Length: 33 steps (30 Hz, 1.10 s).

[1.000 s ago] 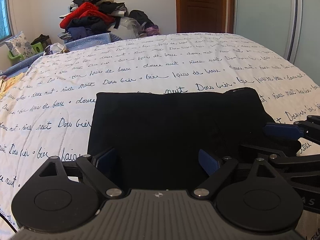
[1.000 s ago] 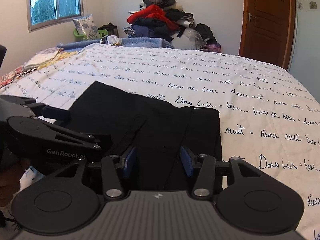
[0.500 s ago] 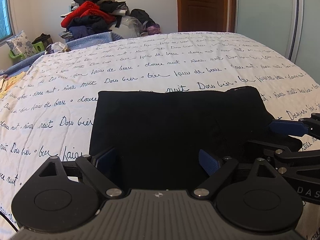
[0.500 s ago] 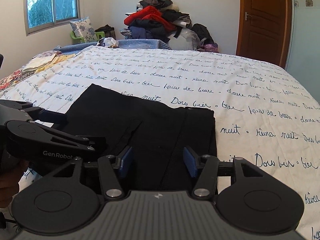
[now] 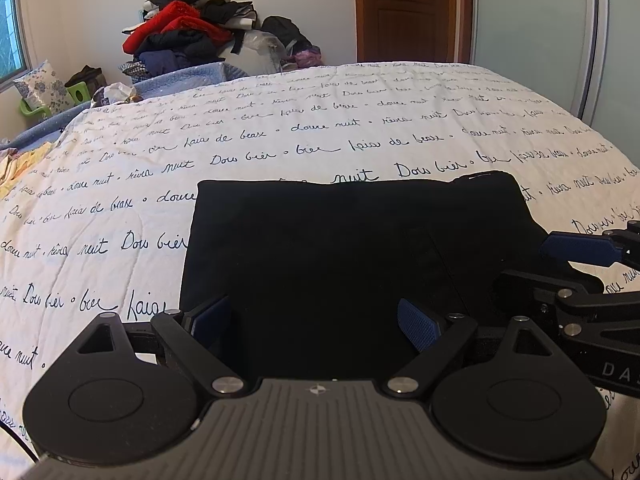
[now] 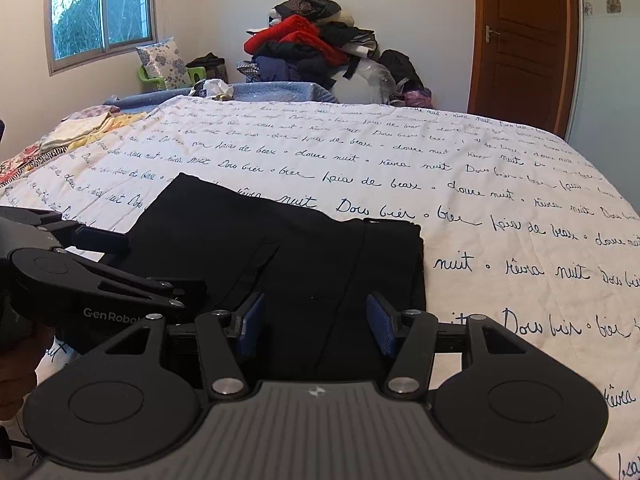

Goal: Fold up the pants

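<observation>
Black pants lie folded into a flat rectangle on the white bedspread with blue script. My left gripper hovers over their near edge, open, blue pads wide apart with only cloth below them. In the same view my right gripper reaches in from the right, by the pants' right edge. The right wrist view shows the pants with a pocket seam, and my right gripper open above their near right part, nothing pinched. My left gripper sits at the pants' left side, a hand behind it.
A heap of red and dark clothes is piled against the far wall. A brown door and a frosted wardrobe panel stand to the right. A window, a pillow and folded linens are at far left.
</observation>
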### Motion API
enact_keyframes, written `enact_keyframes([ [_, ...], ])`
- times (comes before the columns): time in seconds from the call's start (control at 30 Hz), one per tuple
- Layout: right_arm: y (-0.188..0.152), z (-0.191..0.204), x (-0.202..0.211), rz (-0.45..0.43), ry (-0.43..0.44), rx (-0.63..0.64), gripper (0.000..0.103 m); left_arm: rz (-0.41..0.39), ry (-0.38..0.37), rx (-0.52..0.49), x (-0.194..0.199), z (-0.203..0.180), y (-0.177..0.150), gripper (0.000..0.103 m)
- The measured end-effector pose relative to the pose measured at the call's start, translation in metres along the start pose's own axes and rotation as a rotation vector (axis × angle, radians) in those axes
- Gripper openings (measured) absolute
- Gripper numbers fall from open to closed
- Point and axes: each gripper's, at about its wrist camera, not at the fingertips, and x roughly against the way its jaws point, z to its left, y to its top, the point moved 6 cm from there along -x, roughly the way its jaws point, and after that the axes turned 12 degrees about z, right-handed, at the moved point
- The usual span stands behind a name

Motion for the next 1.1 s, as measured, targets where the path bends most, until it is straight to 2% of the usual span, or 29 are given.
enact_keyframes([
  [0.5,-0.0018,0.0005,0.0022,0.003,-0.006,0.004,0.056,0.004,0.004,0.009,0.0049,0.0001,-0.0029,0.09],
  [0.6,-0.0018,0.0,0.0031,-0.001,-0.01,0.001,0.062,0.007,-0.002,0.013,0.0061,0.0013,-0.0035,0.09],
  [1.1,-0.0008,-0.0027,0.0017,0.004,-0.007,-0.012,0.062,0.011,0.004,0.022,0.0049,0.0065,-0.001,0.09],
])
